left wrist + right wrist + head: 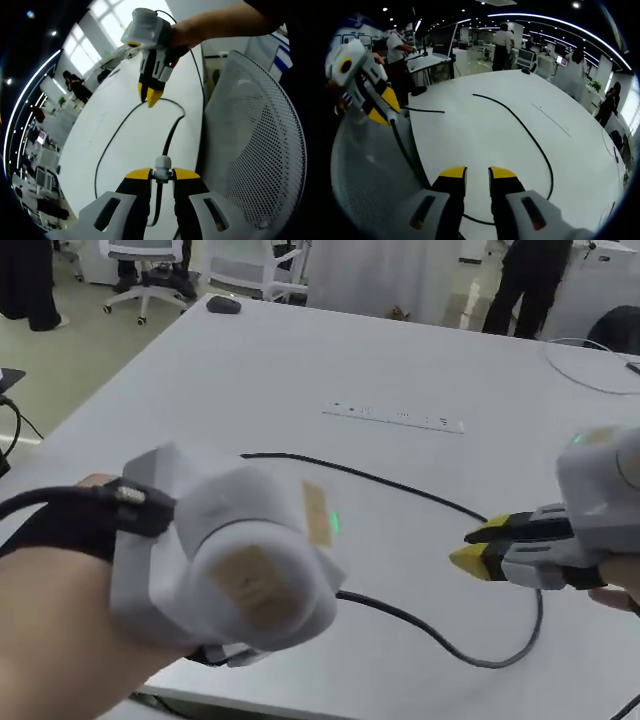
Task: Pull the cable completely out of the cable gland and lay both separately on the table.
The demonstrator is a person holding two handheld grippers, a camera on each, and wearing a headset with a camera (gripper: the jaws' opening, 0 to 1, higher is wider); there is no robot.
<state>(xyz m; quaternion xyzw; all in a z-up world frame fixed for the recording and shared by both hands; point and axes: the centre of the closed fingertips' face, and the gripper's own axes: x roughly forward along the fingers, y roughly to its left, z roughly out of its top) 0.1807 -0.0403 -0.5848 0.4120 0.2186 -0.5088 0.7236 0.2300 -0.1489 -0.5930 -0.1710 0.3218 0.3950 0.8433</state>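
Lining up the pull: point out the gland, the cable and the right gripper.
gland (161,168): left gripper view, white body between the jaws.
cable (400,485): head view, middle of its black run.
right gripper (468,547): head view, between its yellow tips.

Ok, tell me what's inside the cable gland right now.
The black cable runs through the cable gland: it leaves the front and comes out behind, between the left gripper's fingers. Those fingers cover the gland's sides, so its bore is hidden.
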